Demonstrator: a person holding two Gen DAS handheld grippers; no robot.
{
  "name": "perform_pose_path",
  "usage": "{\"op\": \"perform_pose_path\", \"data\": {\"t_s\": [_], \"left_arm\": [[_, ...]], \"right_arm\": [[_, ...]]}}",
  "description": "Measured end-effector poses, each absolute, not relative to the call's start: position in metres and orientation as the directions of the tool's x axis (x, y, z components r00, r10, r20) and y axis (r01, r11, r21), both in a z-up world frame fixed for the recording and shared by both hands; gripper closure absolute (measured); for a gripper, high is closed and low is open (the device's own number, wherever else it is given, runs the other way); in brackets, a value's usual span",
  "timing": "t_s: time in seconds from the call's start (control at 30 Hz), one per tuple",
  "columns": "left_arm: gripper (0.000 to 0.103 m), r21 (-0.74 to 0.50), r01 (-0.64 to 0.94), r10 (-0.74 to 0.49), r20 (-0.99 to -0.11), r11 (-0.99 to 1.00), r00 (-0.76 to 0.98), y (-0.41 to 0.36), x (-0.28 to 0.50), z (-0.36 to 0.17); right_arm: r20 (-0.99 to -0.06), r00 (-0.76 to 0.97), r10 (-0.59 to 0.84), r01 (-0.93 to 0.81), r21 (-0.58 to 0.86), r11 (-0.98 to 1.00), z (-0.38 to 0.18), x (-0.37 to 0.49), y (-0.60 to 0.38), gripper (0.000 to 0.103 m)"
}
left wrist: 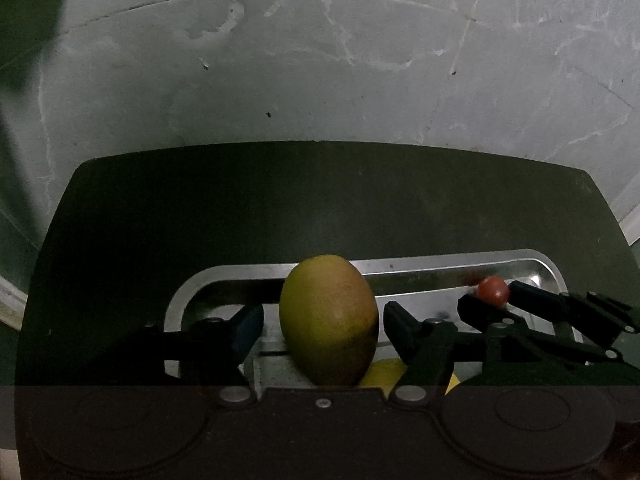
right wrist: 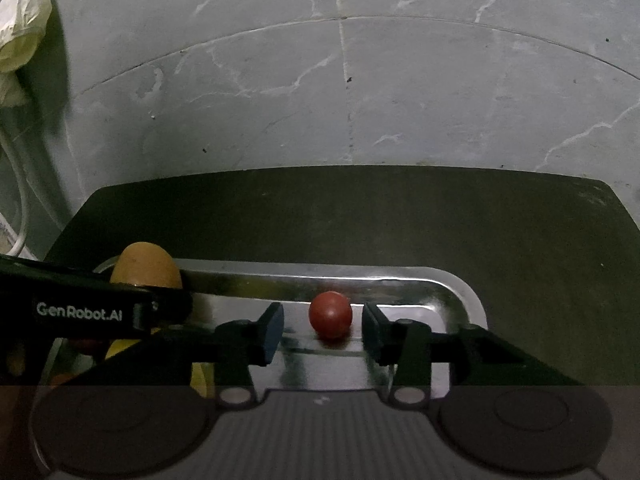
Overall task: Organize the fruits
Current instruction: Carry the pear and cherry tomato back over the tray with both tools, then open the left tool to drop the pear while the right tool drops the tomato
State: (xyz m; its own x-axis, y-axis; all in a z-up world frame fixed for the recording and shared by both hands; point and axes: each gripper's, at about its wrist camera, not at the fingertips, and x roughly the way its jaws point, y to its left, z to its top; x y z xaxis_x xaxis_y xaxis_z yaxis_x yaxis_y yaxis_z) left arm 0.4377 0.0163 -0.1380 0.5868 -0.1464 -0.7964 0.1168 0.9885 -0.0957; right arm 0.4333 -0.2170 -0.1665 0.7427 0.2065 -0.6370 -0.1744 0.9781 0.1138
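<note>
Hand-held gripper on the left (left wrist: pixel 322 326) stands with its fingers apart on either side of a large oval green-yellow mango with a reddish blush (left wrist: pixel 329 320), no pad clearly touching it. The right hand-held gripper (right wrist: pixel 323 330) is likewise spread, bracketing a small round red fruit (right wrist: pixel 330 314) that sits in the shiny rectangular steel tray (right wrist: pixel 452 292).

Both fruits are smooth and rounded, so I judge that an off-centre squeeze could send the red one rolling across the slick metal, or tip the mango against the tray rim. With the two tools so near each other, they could also collide.

A yellow fruit (left wrist: pixel 384 372) lies partly hidden beneath the mango. The tray rests on a dark matte tabletop (right wrist: pixel 400 220), backed by grey veined wall tiles (right wrist: pixel 280 80) in dim light.
</note>
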Motion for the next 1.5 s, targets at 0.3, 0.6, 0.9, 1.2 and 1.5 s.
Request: {"op": "perform_pose_path", "data": {"t_s": [0.3,0.6,0.9,1.2,1.5], "left_arm": [[0.024,-0.100,0.104,-0.142,-0.781,0.990,0.608,0.021,0.431,-0.130],[0.016,-0.100,0.093,-0.137,-0.765,0.991,0.629,0.025,0.420,-0.121],[0.010,-0.100,0.075,-0.125,-0.752,0.992,0.647,0.030,0.414,-0.117],[0.003,-0.096,0.061,-0.112,-0.737,0.994,0.666,0.036,0.413,-0.117],[0.001,-0.073,0.050,-0.087,-0.720,0.996,0.688,0.045,0.408,-0.113]], "right_arm": [[-0.626,0.753,0.201,-0.165,0.116,0.979,-0.162,0.429,-0.218,0.040],[-0.619,0.764,0.185,-0.140,0.122,0.983,-0.156,0.425,-0.222,0.028],[-0.609,0.774,0.173,-0.125,0.120,0.985,-0.151,0.420,-0.222,0.015],[-0.599,0.789,0.132,-0.080,0.112,0.990,-0.146,0.416,-0.220,0.002],[-0.580,0.807,0.110,-0.050,0.118,0.992,-0.138,0.410,-0.217,0.001]]}}
